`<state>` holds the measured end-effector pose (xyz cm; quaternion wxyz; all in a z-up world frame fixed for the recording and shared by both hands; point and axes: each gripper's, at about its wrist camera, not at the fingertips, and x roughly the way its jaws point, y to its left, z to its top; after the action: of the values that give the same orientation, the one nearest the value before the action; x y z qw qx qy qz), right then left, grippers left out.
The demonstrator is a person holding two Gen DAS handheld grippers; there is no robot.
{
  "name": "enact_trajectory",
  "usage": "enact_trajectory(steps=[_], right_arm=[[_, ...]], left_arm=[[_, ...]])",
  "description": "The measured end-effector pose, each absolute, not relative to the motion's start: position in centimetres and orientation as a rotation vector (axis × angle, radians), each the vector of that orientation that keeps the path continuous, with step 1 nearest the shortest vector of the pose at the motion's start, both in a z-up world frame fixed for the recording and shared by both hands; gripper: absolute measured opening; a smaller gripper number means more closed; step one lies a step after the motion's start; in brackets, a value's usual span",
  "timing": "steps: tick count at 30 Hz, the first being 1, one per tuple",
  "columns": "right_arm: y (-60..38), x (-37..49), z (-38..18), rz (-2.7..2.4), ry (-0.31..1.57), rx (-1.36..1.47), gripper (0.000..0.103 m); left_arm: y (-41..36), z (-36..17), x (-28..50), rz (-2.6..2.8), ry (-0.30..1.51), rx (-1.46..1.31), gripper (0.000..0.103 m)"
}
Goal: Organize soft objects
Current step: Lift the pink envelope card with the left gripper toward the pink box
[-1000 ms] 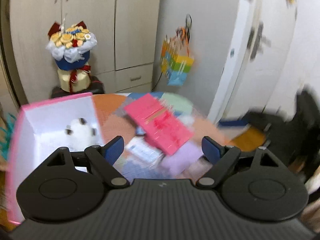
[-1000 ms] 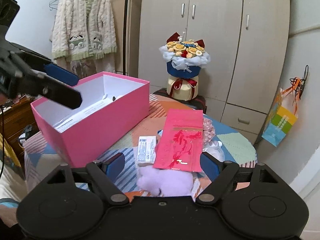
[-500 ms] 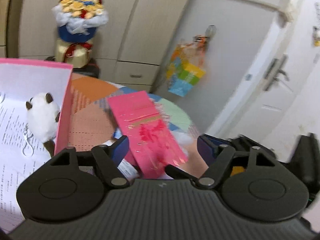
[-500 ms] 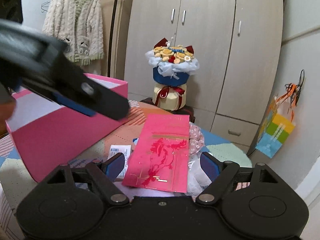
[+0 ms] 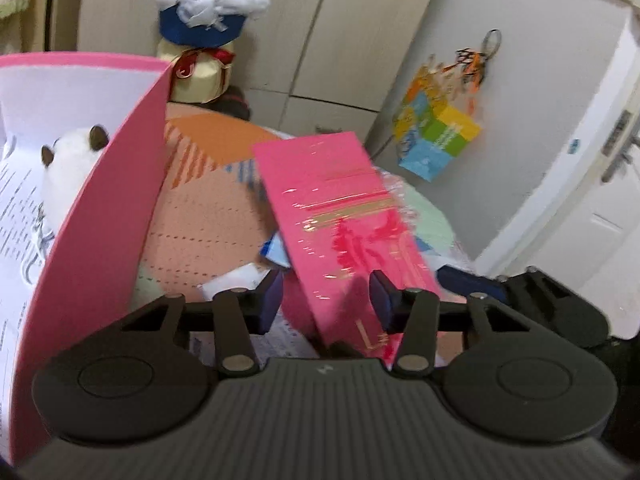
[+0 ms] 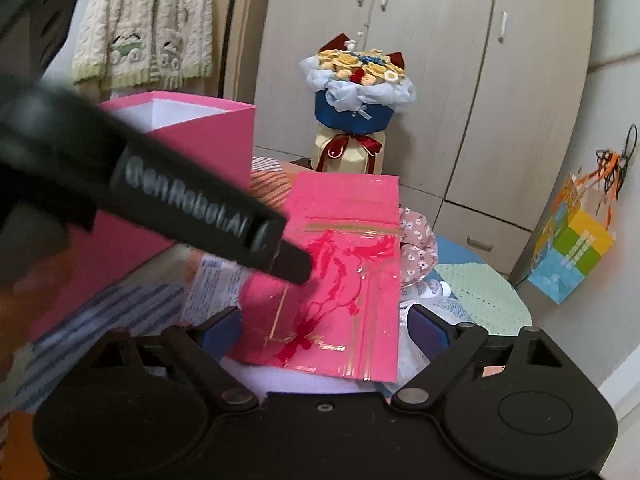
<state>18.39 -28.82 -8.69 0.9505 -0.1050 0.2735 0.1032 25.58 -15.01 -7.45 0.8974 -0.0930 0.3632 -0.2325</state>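
A pink box (image 5: 100, 216) stands at the left with a white plush toy (image 5: 68, 168) and a printed sheet inside; it also shows in the right wrist view (image 6: 192, 148). A flat pink-red packet (image 5: 344, 216) lies on the patchwork table, also in the right wrist view (image 6: 340, 280). My left gripper (image 5: 326, 300) is open with its jaws astride the packet's near end, and it crosses the right wrist view (image 6: 180, 216). My right gripper (image 6: 324, 332) is open just before the packet. A lavender plush (image 6: 280, 380) lies under the packet, mostly hidden.
A flower bouquet (image 6: 356, 96) stands behind the table before wardrobe doors. A colourful gift bag (image 6: 572, 248) hangs at the right. A floral cloth item (image 6: 416, 248), a small printed carton (image 6: 212, 284) and papers lie around the packet. A knit cardigan (image 6: 148, 24) hangs at the back left.
My left gripper has swung from over the pink box down to the packet, and its jaws have narrowed around the packet's near end. My right gripper has moved closer to the packet.
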Motion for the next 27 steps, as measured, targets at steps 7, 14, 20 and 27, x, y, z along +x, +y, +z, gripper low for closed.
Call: enact_trajectory(steps=[7,14,20,27], right_arm=[[-29.2,19.3,-9.1,0.236,0.581,-0.160,0.094],[-28.2,19.7,-9.7,0.197,0.610,-0.170,0.094],[-28.0,18.7,-9.4,0.164,0.584,-0.141,0.094],[-27.6,16.3,-8.5,0.135,0.550,-0.161,0.094]], left_arm=[[-15.1,-8.6,25.6,-0.485,0.763,-0.236,0.031],[-15.0,-8.6,25.6,-0.499,0.762,-0.260,0.031],[-14.9,-8.2,24.8,-0.509,0.758,-0.271,0.031],[-14.5,-6.9,22.8,-0.533,0.748,-0.253,0.031]])
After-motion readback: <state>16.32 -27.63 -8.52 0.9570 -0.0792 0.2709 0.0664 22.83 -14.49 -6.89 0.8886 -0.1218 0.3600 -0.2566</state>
